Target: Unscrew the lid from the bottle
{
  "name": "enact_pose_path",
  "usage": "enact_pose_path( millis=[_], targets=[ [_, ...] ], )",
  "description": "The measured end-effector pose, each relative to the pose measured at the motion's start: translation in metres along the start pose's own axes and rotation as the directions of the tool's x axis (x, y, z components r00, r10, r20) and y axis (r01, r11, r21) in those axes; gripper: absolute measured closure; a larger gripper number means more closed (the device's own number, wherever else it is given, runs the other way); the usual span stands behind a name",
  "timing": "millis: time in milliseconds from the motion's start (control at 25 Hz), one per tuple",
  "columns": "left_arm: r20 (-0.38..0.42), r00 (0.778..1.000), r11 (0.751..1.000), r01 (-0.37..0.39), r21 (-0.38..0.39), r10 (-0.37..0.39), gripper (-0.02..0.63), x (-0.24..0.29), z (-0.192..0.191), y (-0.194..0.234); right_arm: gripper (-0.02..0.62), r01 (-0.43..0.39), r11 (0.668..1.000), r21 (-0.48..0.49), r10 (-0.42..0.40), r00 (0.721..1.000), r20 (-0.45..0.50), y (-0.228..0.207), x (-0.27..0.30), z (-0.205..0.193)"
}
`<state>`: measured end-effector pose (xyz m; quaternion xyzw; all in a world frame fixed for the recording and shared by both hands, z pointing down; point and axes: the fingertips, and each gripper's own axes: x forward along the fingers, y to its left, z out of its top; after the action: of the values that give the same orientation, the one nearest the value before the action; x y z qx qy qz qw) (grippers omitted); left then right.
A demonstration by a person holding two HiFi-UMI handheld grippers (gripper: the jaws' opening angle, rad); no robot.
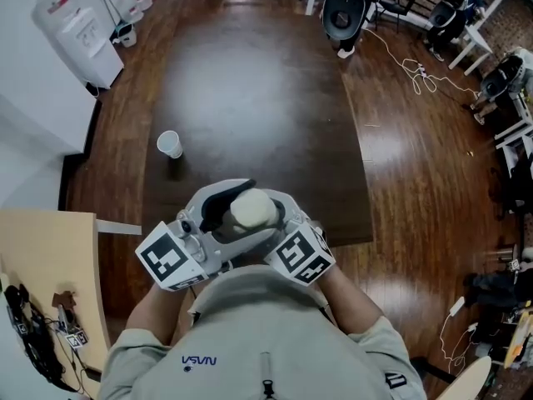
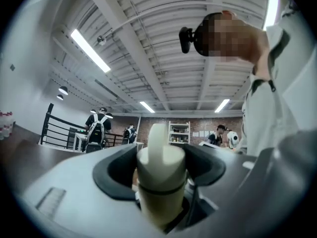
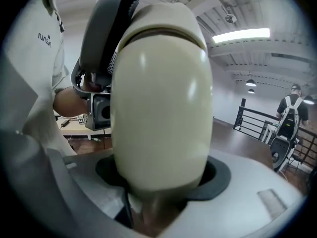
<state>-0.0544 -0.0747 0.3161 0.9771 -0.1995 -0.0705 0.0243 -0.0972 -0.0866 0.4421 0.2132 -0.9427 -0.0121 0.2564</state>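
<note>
While held close to the chest, the cream bottle [image 1: 252, 209] hangs off the surface, over the near end of the dark counter [image 1: 250, 98]. Right gripper [image 3: 159, 177]: fingers clamped on the bottle's body. Left gripper [image 2: 161, 168]: fingers clamped on the lid [image 2: 161, 155] (seam line shows just below the pads). Farther out on the counter, a white cup [image 1: 169, 144] stands alone. Beyond the far end, a black chair [image 1: 343, 11].
</note>
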Motion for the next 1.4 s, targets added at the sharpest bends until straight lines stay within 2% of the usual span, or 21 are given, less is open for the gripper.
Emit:
enact_pose_path(
  millis=[320,440,640,840,1000,1080,1200,1320,1400],
  targets=[
    [-0.019,0.999,1.0,-0.027,0.005,0.027,0.301,0.001,-0.005,0.002,0.296,0.039,0.999,-0.019,-0.039,0.999,0.011,-0.006,0.002,-0.006],
    [-0.02,0.995,0.995,-0.101,-0.015,0.101,0.301,0.003,-0.006,0.009,0.296,0.126,0.992,-0.023,-0.127,0.992,-0.022,-0.018,0.001,-0.008],
    [0.0,0.969,0.969,-0.246,-0.027,0.246,0.301,0.006,-0.004,0.018,0.296,0.274,0.962,-0.01,-0.274,0.961,-0.038,-0.037,-0.002,-0.008],
    [0.008,0.948,0.947,-0.318,-0.038,0.319,0.302,0.004,-0.002,0.023,0.296,0.368,0.929,-0.03,-0.369,0.928,-0.056,-0.047,-0.004,-0.006],
    [0.016,0.94,0.939,-0.339,-0.056,0.34,0.302,0.003,-0.001,0.024,0.296,0.401,0.915,-0.035,-0.403,0.914,-0.058,-0.05,-0.004,-0.005],
    [0.013,0.945,0.944,-0.325,-0.057,0.326,0.302,0.003,-0.002,0.023,0.296,0.384,0.923,-0.028,-0.385,0.921,-0.054,-0.047,-0.004,-0.005],
    [0.006,0.964,0.963,-0.265,-0.051,0.265,0.307,0.005,-0.001,0.018,0.296,0.298,0.955,0.001,-0.298,0.954,-0.032,-0.036,-0.002,-0.002],
    [0.017,0.989,0.988,-0.147,-0.046,0.148,0.303,0.005,0.004,0.006,0.296,0.14,0.99,0.029,-0.14,0.99,0.012,-0.015,-0.002,0.003],
    [0.025,0.999,0.998,-0.033,-0.049,0.034,0.282,0.003,0.009,-0.005,0.296,-0.004,0.999,0.05,0.001,0.999,0.054,0.003,-0.004,0.009]
  ],
)
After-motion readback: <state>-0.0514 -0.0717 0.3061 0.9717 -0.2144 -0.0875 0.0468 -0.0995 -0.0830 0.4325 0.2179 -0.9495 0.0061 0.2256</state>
